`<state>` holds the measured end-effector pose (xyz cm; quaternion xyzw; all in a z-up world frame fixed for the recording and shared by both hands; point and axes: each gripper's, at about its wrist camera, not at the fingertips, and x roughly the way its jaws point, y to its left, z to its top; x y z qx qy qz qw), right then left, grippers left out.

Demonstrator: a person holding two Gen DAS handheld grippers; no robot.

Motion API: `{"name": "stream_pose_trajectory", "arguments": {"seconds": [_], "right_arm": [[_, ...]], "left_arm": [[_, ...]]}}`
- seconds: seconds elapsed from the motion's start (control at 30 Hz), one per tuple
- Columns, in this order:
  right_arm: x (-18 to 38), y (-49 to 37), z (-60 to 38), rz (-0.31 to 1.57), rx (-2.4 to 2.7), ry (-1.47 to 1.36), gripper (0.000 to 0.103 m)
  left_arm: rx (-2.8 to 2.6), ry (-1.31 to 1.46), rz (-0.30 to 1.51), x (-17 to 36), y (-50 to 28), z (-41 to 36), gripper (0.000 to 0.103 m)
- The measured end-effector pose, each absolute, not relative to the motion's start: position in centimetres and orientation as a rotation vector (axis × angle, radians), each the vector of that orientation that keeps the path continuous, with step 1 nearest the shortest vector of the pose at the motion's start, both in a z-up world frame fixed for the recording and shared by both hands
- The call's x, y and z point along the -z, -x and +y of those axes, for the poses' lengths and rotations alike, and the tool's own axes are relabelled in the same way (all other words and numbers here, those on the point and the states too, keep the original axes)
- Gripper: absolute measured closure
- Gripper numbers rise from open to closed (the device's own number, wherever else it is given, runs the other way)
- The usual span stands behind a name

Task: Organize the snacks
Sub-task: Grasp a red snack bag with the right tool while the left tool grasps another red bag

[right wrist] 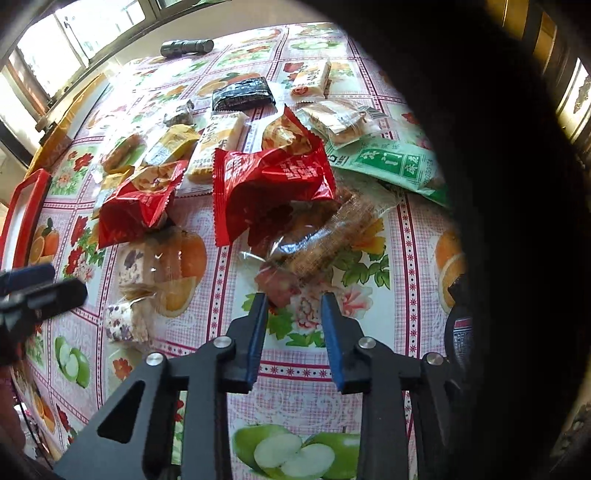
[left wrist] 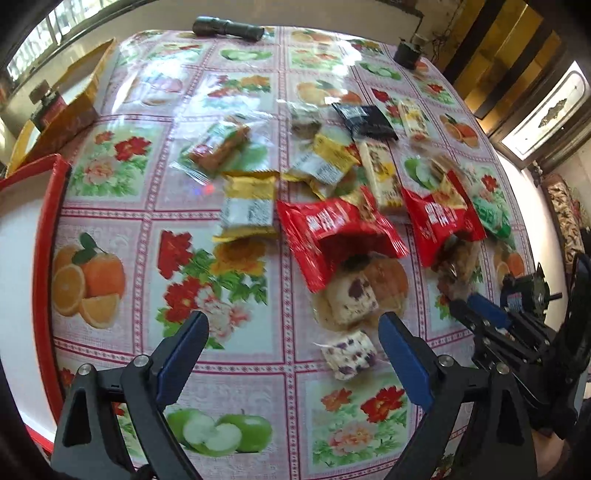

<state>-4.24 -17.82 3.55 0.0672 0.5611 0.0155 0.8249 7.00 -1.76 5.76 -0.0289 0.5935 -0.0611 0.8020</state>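
A pile of wrapped snacks lies on the fruit-print tablecloth (left wrist: 110, 236): two red packs (left wrist: 332, 229) (right wrist: 273, 181), yellow packs (left wrist: 249, 206), a black pack (right wrist: 242, 94) and a green pack (right wrist: 391, 166). My left gripper (left wrist: 295, 326) is open low over the cloth. Clear-wrapped white nougats with purple bits (left wrist: 351, 352) lie just inside its right finger. My right gripper (right wrist: 293, 301) (left wrist: 461, 304) stands narrowed on the near, reddish end of a clear-wrapped brown bar (right wrist: 321, 232) (left wrist: 460, 262), which sits between its tips.
A red-rimmed tray (left wrist: 44, 236) (right wrist: 22, 206) sits at the table's left edge, with a yellow box (left wrist: 74, 107) behind it. A black flashlight (left wrist: 229, 27) (right wrist: 186, 47) lies at the far edge. A dark blurred shape (right wrist: 517, 221) blocks the right wrist view's right side.
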Motion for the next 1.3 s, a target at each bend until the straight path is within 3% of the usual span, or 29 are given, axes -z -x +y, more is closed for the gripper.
{"name": "stream_pose_trajectory", "arguments": {"seconds": [0.1, 0.33, 0.47, 0.5, 0.63, 1.13, 1.27, 1.3], "right_arm": [[-3.7, 4.5, -18.7, 1.201, -0.038, -0.228, 0.071], [-3.7, 2.0, -18.1, 1.197, 0.073, -0.283, 0.059], [-3.6, 0.1, -16.8, 1.183, 0.114, -0.197, 0.057], [-3.5, -0.3, -16.2, 1.175, 0.115, -0.163, 0.057], [-3.5, -0.3, -16.1, 1.135, 0.087, -0.143, 0.077], [-3.4, 0.7, -19.2, 1.131, 0.044, -0.241, 0.081], [-3.4, 0.9, -19.5, 1.133, 0.034, -0.242, 0.081], [-3.4, 0.9, -19.5, 1.132, 0.033, -0.243, 0.081]], "left_arm": [[0.108, 0.116, 1.269, -6.2, -8.0, -0.4, 0.010], [0.058, 0.088, 1.233, -7.5, -9.8, 1.2, 0.012], [0.087, 0.047, 1.216, -8.8, -11.5, 1.2, 0.012], [0.115, 0.041, 1.222, -9.0, -11.8, 0.8, 0.012], [0.234, -0.014, 1.236, -9.0, -12.3, -2.1, 0.012], [0.478, -0.371, 1.413, -3.2, -14.0, -11.1, 0.013], [0.465, -0.314, 1.480, -1.2, -14.6, -10.7, 0.027], [0.460, -0.314, 1.489, -0.8, -14.7, -10.5, 0.048]]}}
